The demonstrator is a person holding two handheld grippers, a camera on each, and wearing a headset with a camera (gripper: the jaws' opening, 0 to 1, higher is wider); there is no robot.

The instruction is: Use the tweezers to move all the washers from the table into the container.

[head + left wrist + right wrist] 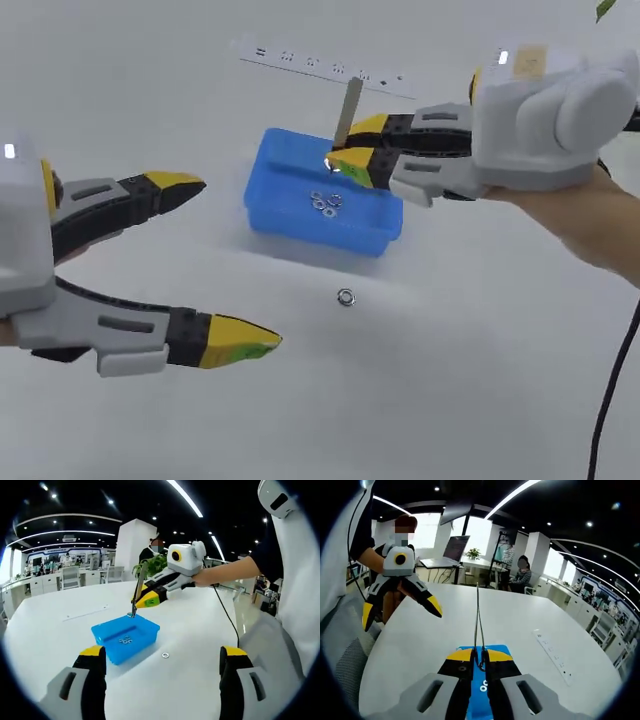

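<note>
The right gripper (352,148) has its jaws pressed together on the tweezers (349,104), whose tips reach down from it over the blue container (290,222). Several washers (325,202) lie inside, just below those jaws. A lone washer (345,297) rests on the table (450,400) between the grippers, and the left gripper (238,262) has jaws wide apart, holding nothing

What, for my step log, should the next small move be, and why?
Probably swing the right gripper, shut on the tweezers, from above the blue container down to the lone washer on the table; the other washers already lie inside.
</note>
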